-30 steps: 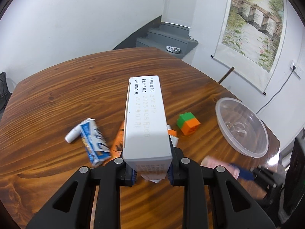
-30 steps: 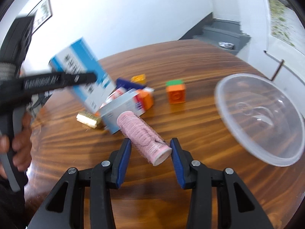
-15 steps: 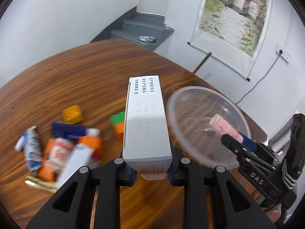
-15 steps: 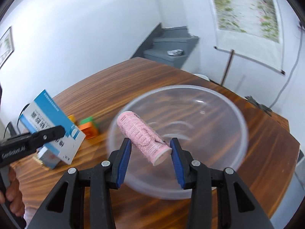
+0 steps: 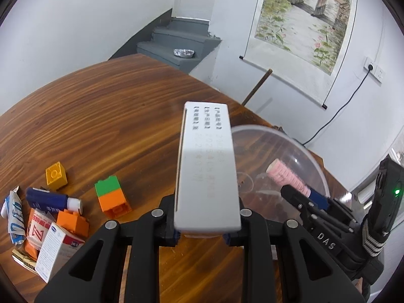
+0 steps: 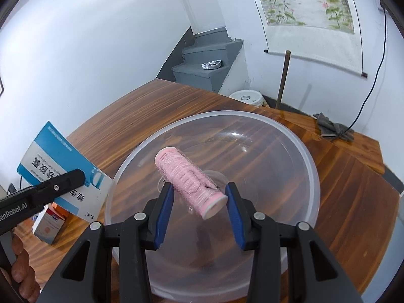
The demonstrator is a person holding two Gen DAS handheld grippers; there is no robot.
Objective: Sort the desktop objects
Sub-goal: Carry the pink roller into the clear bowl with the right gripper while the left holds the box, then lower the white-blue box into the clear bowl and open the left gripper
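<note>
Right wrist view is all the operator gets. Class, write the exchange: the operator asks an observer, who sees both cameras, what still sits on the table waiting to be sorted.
Observer: A green-and-orange block stack stands on the table, left of the bowl.
Operator: Any other bricks?
Observer: A yellow block sits alone, left of that stack.
Operator: And the box in the left jaws?
Observer: The box shows a white narrow face with printed lines on top; the left gripper is shut on it.
</note>
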